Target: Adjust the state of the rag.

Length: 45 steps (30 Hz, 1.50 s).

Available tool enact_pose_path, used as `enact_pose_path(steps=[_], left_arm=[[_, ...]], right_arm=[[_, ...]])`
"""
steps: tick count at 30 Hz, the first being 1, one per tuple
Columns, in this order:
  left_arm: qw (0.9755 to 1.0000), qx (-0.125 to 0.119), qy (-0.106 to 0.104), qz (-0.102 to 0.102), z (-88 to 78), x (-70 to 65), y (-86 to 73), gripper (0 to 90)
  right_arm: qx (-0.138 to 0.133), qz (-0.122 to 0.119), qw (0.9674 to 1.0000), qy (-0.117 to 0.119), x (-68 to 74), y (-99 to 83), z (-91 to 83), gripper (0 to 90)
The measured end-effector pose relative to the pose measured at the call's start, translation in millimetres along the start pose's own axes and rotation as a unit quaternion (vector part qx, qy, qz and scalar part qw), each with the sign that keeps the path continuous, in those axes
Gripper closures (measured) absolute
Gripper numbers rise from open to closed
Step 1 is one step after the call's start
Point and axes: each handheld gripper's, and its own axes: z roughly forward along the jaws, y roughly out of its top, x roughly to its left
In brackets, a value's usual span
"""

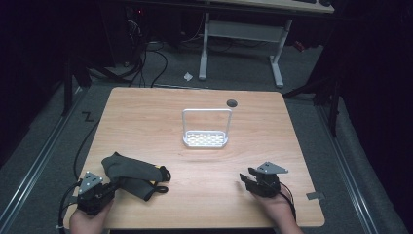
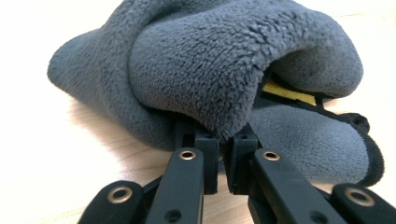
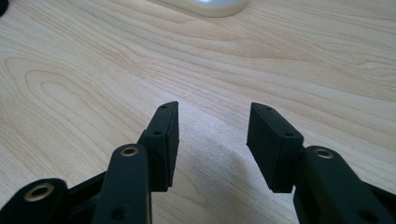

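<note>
Left claw (image 2: 224, 161) pinches the grey fleece cloth (image 1: 131, 171) at counter (image 1: 160, 105) near-left — right claw (image 3: 212, 140) gapes empty. White rack (image 1: 205, 127) mid-counter is bare; prob. early, cloth not yet moved.

Left hand-held gripper (image 1: 116, 185) jaws pinched together; right hand-held gripper (image 1: 245, 177) jaws spread apart.

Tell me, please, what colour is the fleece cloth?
Grey fleece cloth, black-edged with a yellow tag; left gripper view.
</note>
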Motion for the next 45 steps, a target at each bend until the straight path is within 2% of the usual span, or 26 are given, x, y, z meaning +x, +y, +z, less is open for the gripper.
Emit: enact_pose_path(steps=[8,13,18,21,25,30,34,38,39,40,41,43,45], left_arm=[[0.9997,-0.002,-0.013,0.021,9.8,-13.2,7.1,86.4],[0.9986,-0.001,-0.033,0.042,22.5,-31.1,14.5,86.5],[0.9963,0.0,-0.06,0.061,39.1,-52.6,22.9,86.5],[0.9937,0.001,-0.081,0.078,51.3,-71.0,28.2,86.5],[0.9884,0.003,-0.114,0.101,69.2,-100.1,35.5,86.5],[0.9826,0.001,-0.147,0.114,89.5,-129.9,42.2,86.5],[0.9797,0.001,-0.163,0.117,99.7,-144.5,45.9,86.5],[0.9782,0.008,-0.17,0.119,101.6,-148.5,49.2,84.8],[0.9781,0.01,-0.174,0.113,100.3,-148.3,49.6,73.4],[0.9773,0.011,-0.182,0.108,97.5,-147.1,49.9,73.4],[0.9769,0.015,-0.184,0.106,95.3,-146.3,50.2,56.9],[0.9784,0.019,-0.177,0.104,85.4,-143.9,50.4,47.9],[0.9802,0.012,-0.169,0.102,76.1,-140.9,50.6,45.0]], right_arm=[[0.0,-0.002,1.0,-0.001,1.3,0.3,-0.4,54.3],[0.0,-0.003,1.0,-0.001,0.9,0.5,0.5,54.3],[-0.002,-0.003,1.0,-0.002,-0.3,0.1,-0.5,54.4],[-0.002,0.0,1.0,-0.001,-0.3,0.1,-1.1,54.3],[-0.002,0.0,1.0,-0.001,-0.3,-0.1,-1.6,54.4],[-0.003,-0.001,1.0,0.0,-0.3,-0.2,-2.0,54.3],[-0.002,0.002,1.0,0.0,-0.3,-0.6,-2.3,54.4],[-0.003,0.001,1.0,0.001,-0.7,-0.6,-2.6,54.3],[-0.003,0.0,1.0,0.0,-1.0,-0.6,-2.7,54.3],[-0.003,0.0,1.0,0.0,-1.0,-0.6,-2.7,54.3],[-0.004,0.0,1.0,0.0,-1.0,-0.6,-2.9,54.4],[-0.003,0.001,1.0,0.0,-0.4,-0.5,-2.6,54.3],[-0.003,0.0,1.0,0.0,-0.3,-0.4,-2.3,54.4]])
